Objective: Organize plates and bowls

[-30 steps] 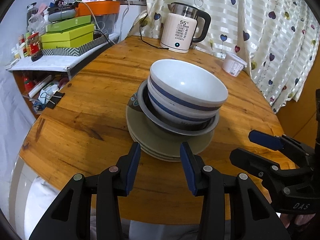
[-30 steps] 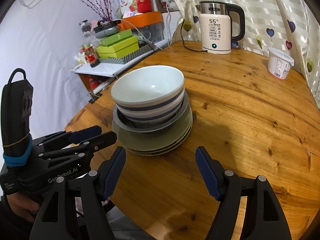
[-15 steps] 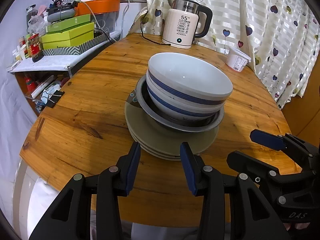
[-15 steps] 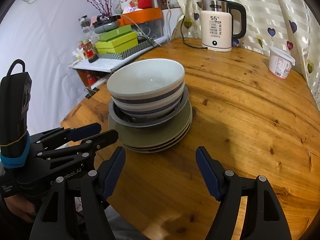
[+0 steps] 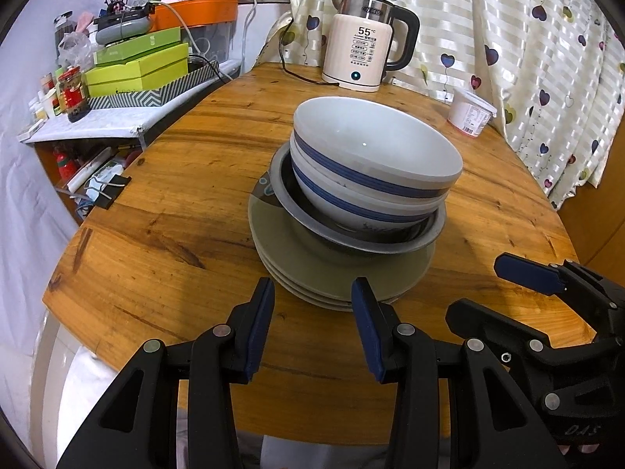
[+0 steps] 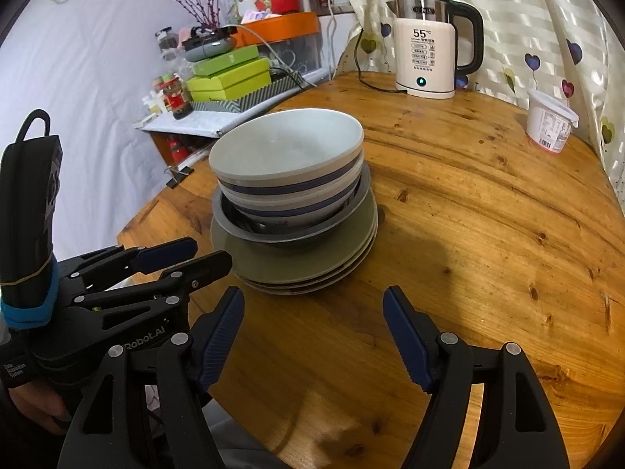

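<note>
surface: round wooden counter (image 5: 164, 234) | centre: plate stack (image 5: 312, 269) | far edge: electric kettle (image 5: 363, 58) | far right: white tub (image 5: 470, 111), apart from kettle

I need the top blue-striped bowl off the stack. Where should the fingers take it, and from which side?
Probably grip the top bowl by its rim on the near side, one finger inside and one outside, coming down from above. It sits nested in a second striped bowl, so its lower wall is hidden and only the rim and upper band stand clear. The right gripper stands open near it.
</note>
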Motion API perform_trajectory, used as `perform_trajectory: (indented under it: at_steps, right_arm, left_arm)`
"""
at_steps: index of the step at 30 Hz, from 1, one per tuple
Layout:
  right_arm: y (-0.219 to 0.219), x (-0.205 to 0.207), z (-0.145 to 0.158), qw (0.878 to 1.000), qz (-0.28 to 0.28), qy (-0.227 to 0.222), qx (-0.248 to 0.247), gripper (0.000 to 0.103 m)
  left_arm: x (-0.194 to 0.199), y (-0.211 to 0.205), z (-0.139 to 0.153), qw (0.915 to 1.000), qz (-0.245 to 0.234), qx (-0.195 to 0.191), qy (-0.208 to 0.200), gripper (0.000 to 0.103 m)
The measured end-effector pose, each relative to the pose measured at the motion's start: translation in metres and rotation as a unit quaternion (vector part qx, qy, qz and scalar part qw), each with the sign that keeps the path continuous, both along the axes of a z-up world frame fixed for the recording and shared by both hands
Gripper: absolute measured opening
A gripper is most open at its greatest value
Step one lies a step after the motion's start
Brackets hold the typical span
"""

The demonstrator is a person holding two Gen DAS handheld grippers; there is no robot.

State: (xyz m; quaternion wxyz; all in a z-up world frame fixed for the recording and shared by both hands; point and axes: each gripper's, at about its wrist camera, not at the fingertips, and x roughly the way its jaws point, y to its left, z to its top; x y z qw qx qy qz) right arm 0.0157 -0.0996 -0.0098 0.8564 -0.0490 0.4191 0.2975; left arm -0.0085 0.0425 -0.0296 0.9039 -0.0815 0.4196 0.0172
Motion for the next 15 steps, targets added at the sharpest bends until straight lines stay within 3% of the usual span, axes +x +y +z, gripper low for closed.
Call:
perform_trajectory:
  at_steps: [15]
  right_arm:
    - [0.0005, -0.0008, -0.0001, 1.0, 0.0, 0.0, 0.0, 0.075]
  left_arm:
    - [-0.0002, -0.0004, -0.0008, 1.0, 0.001, -0.002, 0.006, 0.042]
